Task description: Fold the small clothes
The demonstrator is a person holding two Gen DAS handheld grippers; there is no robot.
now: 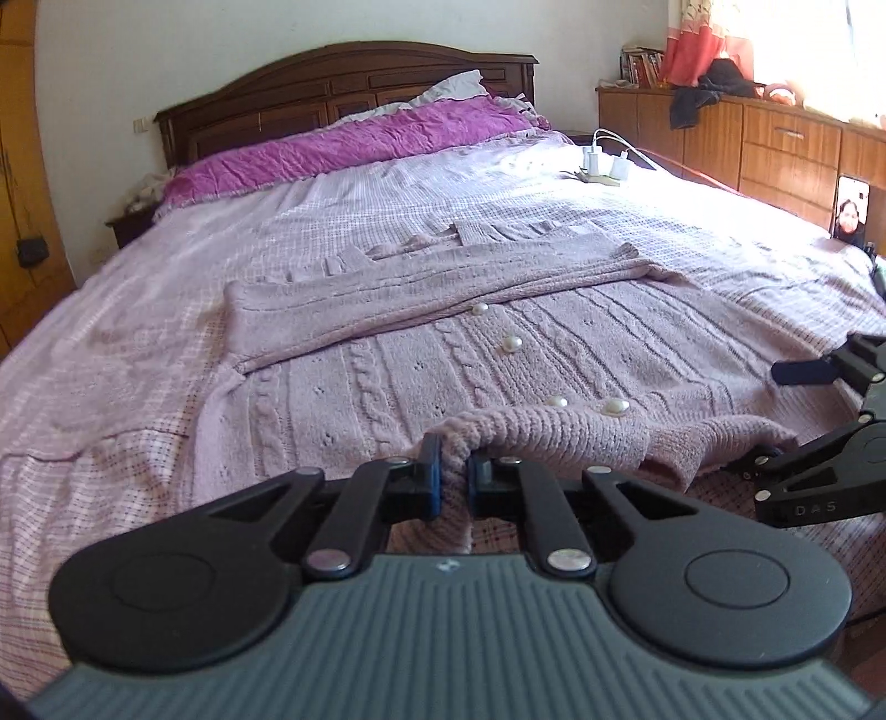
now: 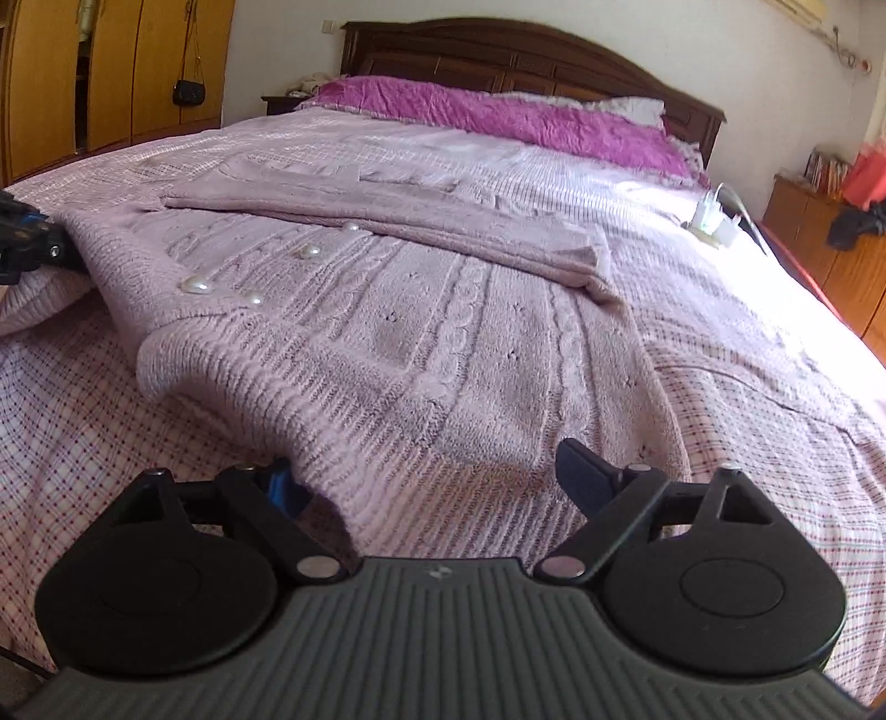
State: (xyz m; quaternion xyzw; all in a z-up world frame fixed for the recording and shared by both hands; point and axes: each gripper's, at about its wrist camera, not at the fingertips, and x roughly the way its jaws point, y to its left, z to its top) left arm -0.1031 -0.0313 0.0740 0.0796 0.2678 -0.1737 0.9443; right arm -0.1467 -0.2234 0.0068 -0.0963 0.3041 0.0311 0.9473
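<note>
A pale pink cable-knit cardigan with round pearl buttons (image 1: 498, 360) lies spread across the near half of a bed covered in a pink checked bedspread (image 1: 111, 421). Its two sleeves are folded across the chest, forming a band at the far side of the garment. The left gripper (image 1: 454, 476) is closed tight on the ribbed hem at the near edge, and the pinched fabric rises in a small hump between the blue-padded fingers (image 1: 434, 471). The right gripper (image 2: 426, 476) stands wide, one finger on each side of the near ribbed hem, which lies between them; whether they touch the knit I cannot tell. Far off, a magenta crinkled pillow (image 2: 498, 113) rests against the dark wooden headboard (image 2: 526, 50). White chargers (image 1: 606, 163) sit on the far right of the bedspread.
</note>
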